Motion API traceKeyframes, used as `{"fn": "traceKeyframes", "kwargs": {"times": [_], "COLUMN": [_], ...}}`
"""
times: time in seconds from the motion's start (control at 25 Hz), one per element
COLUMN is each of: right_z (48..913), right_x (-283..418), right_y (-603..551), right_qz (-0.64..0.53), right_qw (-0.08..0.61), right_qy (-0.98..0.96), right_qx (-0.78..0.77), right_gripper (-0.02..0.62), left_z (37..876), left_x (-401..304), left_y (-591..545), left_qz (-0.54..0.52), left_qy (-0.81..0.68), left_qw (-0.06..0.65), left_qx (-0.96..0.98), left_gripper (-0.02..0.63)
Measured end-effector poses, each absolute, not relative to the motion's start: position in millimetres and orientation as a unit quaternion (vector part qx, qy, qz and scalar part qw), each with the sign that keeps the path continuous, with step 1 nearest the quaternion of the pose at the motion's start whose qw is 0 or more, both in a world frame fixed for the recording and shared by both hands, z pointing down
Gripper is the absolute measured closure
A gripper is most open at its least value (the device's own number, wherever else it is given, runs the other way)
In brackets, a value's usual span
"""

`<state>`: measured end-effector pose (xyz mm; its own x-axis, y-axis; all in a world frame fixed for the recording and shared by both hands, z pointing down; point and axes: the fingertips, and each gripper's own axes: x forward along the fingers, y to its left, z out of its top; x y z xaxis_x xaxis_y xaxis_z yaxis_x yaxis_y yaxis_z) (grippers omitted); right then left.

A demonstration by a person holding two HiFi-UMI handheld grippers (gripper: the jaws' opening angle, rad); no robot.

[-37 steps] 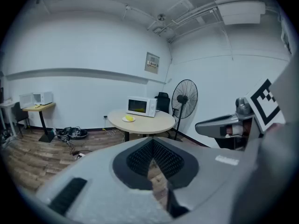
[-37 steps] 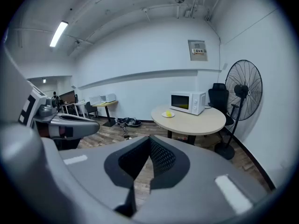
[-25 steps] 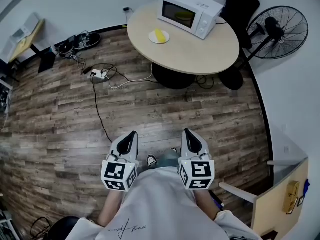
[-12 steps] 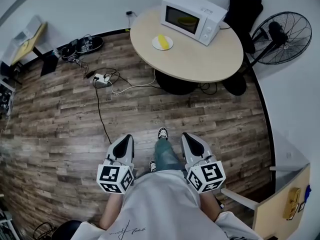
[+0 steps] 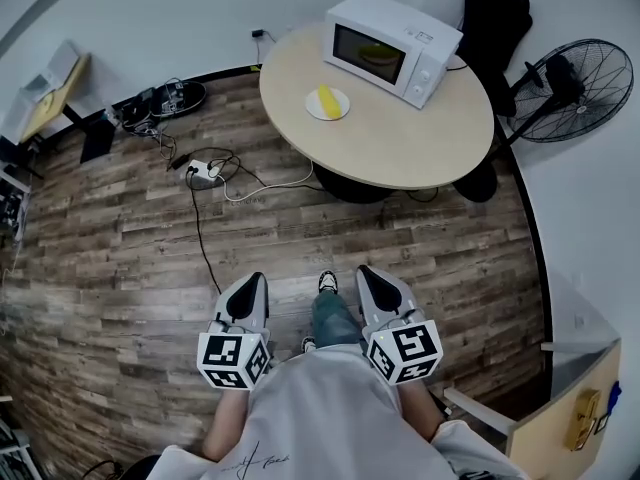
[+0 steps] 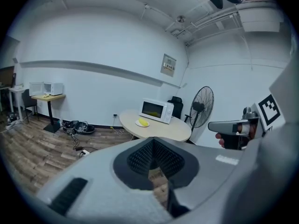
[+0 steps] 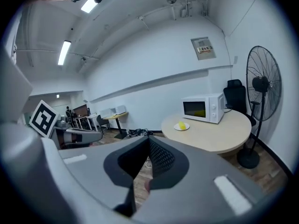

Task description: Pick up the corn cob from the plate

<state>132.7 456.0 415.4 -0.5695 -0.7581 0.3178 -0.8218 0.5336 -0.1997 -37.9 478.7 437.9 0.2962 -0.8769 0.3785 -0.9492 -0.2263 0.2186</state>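
Note:
A yellow corn cob [image 5: 325, 99] lies on a small white plate [image 5: 345, 107] on the round beige table [image 5: 400, 143], in front of a white microwave [image 5: 392, 46]. Both gripper views also show the corn cob [image 6: 143, 122] [image 7: 181, 125] far ahead. My left gripper [image 5: 256, 280] and right gripper [image 5: 370, 271] are held side by side at waist height, above the wooden floor and well short of the table. Each points toward the table with its jaws closed together and nothing between them. From the gripper views the left gripper [image 6: 153, 143] and right gripper [image 7: 148, 141] look the same.
A power strip [image 5: 203, 172] with trailing cables lies on the floor left of the table. A standing fan [image 5: 575, 76] and a black chair [image 5: 497, 18] stand at the right and behind. A wooden cabinet [image 5: 560, 423] stands at the lower right.
The person has stepped toward the table, which now sits nearer and lower in the head view. Both grippers came along with the person, still closed.

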Motion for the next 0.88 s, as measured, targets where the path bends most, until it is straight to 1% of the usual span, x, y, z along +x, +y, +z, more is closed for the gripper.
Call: {"fn": "traceKeyframes", "kwargs": {"times": [0.16,0.28,0.56,0.88], "right_z": [420,422,422,427], "right_x": [128,126,127,137], "right_y": [421,393,329,263], "right_qz": [0.156,0.162,0.178,0.191], "right_qw": [0.115,0.119,0.111,0.103], "right_qy": [-0.871,-0.869,-0.870,-0.875], "right_qx": [0.452,0.452,0.446,0.433], "right_gripper": [0.583,0.583,0.583,0.583], "left_z": [441,441,438,430], "left_x": [-44,-45,-40,-24], "left_y": [446,422,362,295], "left_qz": [0.106,0.104,0.084,0.089], "left_qy": [-0.593,-0.592,-0.588,-0.589], "left_qw": [0.198,0.206,0.219,0.203], "left_qx": [0.773,0.773,0.774,0.777], "left_gripper": [0.609,0.609,0.609,0.609]}}
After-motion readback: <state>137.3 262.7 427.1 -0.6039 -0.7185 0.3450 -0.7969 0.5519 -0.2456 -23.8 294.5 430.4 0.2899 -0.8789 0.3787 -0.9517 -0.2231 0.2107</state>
